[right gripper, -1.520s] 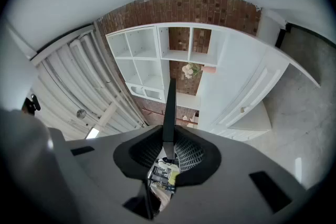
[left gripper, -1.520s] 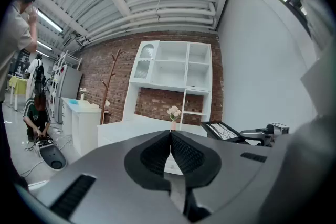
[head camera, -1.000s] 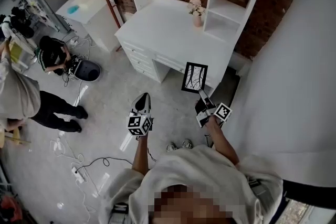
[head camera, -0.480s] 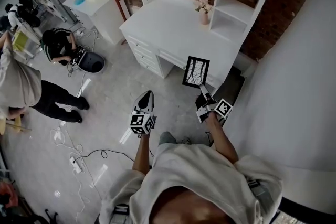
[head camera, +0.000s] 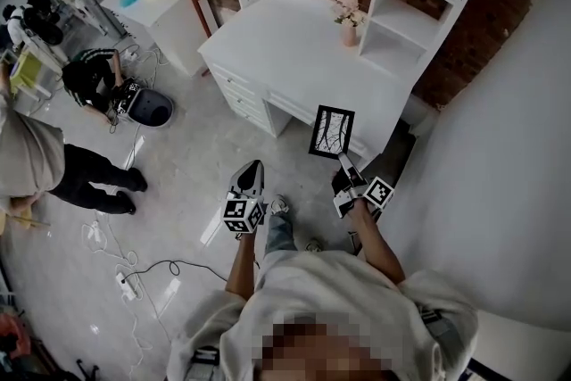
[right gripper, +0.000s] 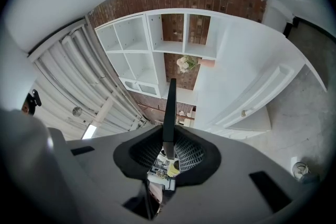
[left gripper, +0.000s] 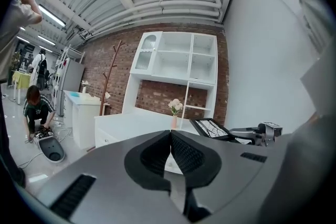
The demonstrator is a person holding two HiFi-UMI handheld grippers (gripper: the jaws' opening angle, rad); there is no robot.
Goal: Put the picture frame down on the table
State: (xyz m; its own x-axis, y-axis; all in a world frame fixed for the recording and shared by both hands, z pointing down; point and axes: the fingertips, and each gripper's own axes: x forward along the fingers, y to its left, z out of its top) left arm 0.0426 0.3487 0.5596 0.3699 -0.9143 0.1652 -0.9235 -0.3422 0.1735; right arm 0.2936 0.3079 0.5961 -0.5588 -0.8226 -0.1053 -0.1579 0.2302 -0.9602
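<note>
While the right forearm reaches forward, the right hand-held gripper (head camera: 343, 160) grips the picture frame (head camera: 331, 132) by its lower edge. The frame is held in the air, its face turned up toward the head view, at the near edge of the white bench (head camera: 294, 40). The left hand-held gripper (head camera: 252, 168) points forward over the floor, jaws closed together on nothing.

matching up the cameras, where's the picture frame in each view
Head view: picture frame right of centre, held upright by the right tool, in front of the white desk.
Left gripper view: low, right of centre, just right of the flower vase.
Right gripper view: centre, edge-on, a dark strip clamped between the jaws.
Shared landmark: the flower vase on the white desk shows in all three.
</note>
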